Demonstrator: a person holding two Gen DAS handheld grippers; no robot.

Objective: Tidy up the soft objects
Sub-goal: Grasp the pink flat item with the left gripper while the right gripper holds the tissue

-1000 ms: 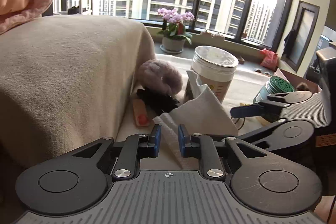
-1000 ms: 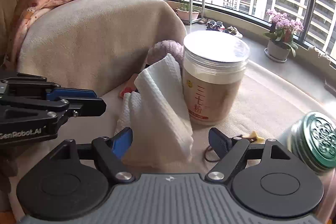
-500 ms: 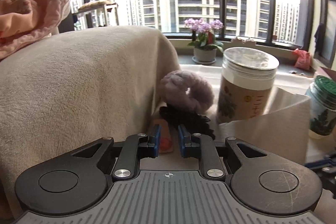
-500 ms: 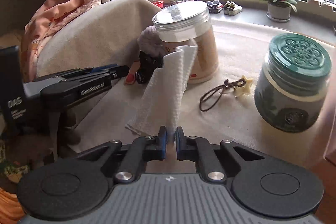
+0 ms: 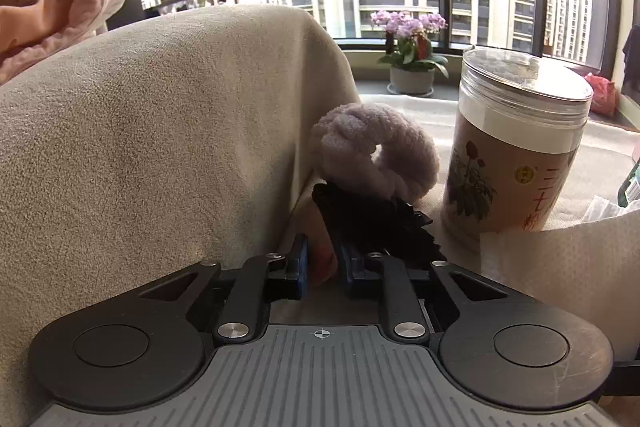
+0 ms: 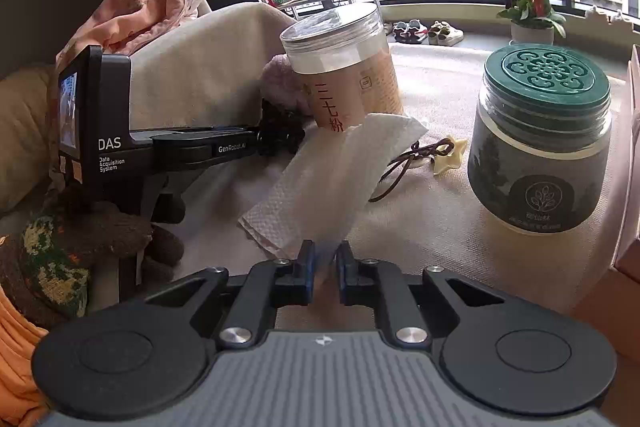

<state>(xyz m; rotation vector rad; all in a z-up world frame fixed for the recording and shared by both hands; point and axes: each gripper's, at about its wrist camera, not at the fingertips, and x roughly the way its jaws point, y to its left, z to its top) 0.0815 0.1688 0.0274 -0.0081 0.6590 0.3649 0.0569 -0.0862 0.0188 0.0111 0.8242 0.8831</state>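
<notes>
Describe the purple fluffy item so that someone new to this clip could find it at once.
Start at the big beige blanket-draped cushion, then follow its right edge down to the cloth-covered surface. There, between the cushion and the tall clear-lidded jar, sits the lilac plush scrunchie. It is the only fuzzy ring, resting on a black spiky clip.

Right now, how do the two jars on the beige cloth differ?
The tan jar has a clear, flat lid; the green-lidded jar has a patterned green lid. The tan jar is taller and slimmer; the green-lidded jar is squatter. Both stand upright and closed.
</notes>
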